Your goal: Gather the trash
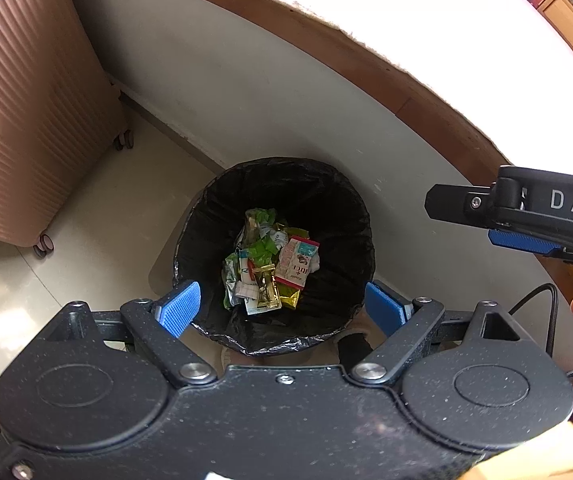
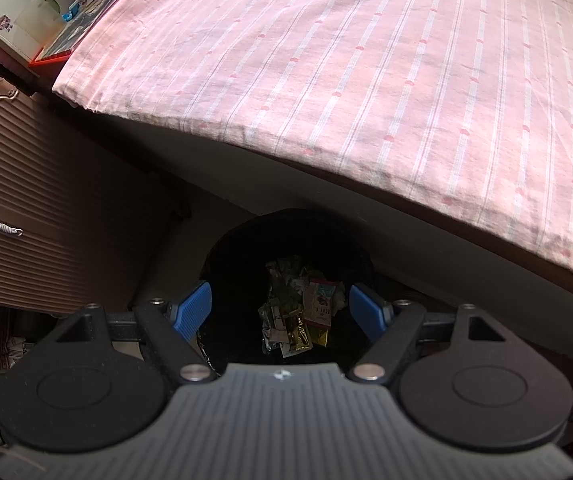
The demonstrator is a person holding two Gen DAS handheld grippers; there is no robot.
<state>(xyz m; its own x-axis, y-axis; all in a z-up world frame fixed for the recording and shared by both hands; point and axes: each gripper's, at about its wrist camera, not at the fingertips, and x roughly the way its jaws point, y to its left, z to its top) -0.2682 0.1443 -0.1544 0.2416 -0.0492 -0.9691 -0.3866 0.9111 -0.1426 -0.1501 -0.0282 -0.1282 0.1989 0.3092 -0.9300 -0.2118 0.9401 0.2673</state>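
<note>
Pink suitcase (image 1: 26, 100) standing off to my left, on floor. My left gripper (image 1: 282, 304) hanging over black-lined bin (image 1: 206, 220), blue pads (image 1: 178, 308) spread wide, gripping nothing. Trash (image 1: 270, 264), wrappers and small carton, lying at bin bottom, below and between my fingers. My right gripper (image 2: 280, 312) pointing into same bin, also spread, empty. Bed with pink striped sheet (image 2: 366, 80) lying beyond my fingertips.

Both tools are speckled black with ribbed blue pads (image 1: 178, 309), silver screws; the right tool (image 1: 526, 220) bears white letters "DAS".
</note>
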